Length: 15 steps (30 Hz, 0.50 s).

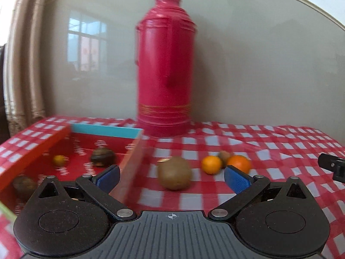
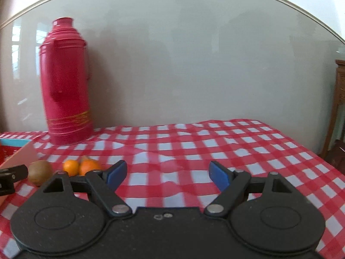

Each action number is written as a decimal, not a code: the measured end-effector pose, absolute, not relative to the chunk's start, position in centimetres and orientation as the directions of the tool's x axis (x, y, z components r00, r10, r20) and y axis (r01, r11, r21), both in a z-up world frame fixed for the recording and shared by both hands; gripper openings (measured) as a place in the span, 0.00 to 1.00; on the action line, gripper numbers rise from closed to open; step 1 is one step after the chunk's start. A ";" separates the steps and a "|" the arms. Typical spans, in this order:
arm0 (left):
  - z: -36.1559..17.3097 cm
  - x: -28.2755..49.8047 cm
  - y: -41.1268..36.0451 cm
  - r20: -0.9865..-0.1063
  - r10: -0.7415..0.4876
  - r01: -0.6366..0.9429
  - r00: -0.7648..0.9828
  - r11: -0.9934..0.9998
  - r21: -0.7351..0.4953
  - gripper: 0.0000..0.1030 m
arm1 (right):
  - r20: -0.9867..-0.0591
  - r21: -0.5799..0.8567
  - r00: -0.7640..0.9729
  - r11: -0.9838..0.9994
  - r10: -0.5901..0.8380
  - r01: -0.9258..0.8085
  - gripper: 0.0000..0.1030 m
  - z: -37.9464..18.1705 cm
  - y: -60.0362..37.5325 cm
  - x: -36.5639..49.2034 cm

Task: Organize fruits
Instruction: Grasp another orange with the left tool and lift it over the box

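Pale wall and a tall red thermos (image 1: 165,69) stand at the back of a table (image 1: 269,142) covered in red-and-white check cloth. The left tool (image 1: 171,176) hangs with its blue pads wide apart and nothing between them; the right tool (image 2: 167,173) is likewise spread wide and empty, facing bare cloth.

Judging by how things lie, the sorting is partly done. Ahead and to the left of the left tool, the shallow red box (image 1: 129,161) already holds a small orange fruit (image 1: 59,160), a dark brown fruit (image 1: 101,156) and another brownish one (image 1: 23,184) close to the near corner (blur makes their kinds hard to name). Left to move: a kiwi (image 1: 174,172) straight ahead of the left tool, just beside the box's right wall, and further right a small orange (image 1: 211,165), a larger orange (image 1: 239,163) and something brown (image 1: 224,156) tucked behind them, the three clustered close together.

For room, the box's right wall rises just left of the kiwi, so any lift into the box must clear that edge. The thermos stands well behind the fruit, out of the way. The right tool's tip (image 1: 332,167) shows at the left tool's far right, near the oranges. Ahead of the right tool the cloth is open to the table's far edge.
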<state>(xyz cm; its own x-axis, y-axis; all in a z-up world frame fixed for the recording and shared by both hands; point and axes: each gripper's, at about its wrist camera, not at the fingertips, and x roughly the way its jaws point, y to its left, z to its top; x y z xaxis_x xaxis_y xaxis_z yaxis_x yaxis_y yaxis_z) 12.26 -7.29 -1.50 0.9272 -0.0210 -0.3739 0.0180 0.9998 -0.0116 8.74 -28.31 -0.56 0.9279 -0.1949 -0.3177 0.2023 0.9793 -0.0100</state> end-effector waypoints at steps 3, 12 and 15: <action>-1.9 14.0 -9.5 -0.392 -0.051 0.053 0.919 0.999 -0.004 0.99 | -0.322 0.002 0.921 0.972 -0.220 0.233 0.74 -0.7 -29.9 8.7; -3.8 19.7 -17.1 -0.501 -0.140 0.167 0.854 0.986 0.009 0.75 | -0.347 0.005 0.894 0.952 -0.284 0.305 0.76 -1.3 -33.8 10.0; -3.9 20.9 -18.4 -0.515 -0.139 0.174 0.846 0.985 0.020 0.68 | -0.360 0.006 0.887 0.950 -0.289 0.311 0.76 -1.7 -34.6 10.3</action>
<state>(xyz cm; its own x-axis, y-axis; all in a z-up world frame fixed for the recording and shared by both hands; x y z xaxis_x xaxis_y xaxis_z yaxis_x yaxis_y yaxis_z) 20.93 -18.35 -3.91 0.8459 -0.1390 -0.5149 0.1739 0.9846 0.0199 10.26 -34.56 -1.72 0.8874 -0.2887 -0.3596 0.3114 0.9503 0.0057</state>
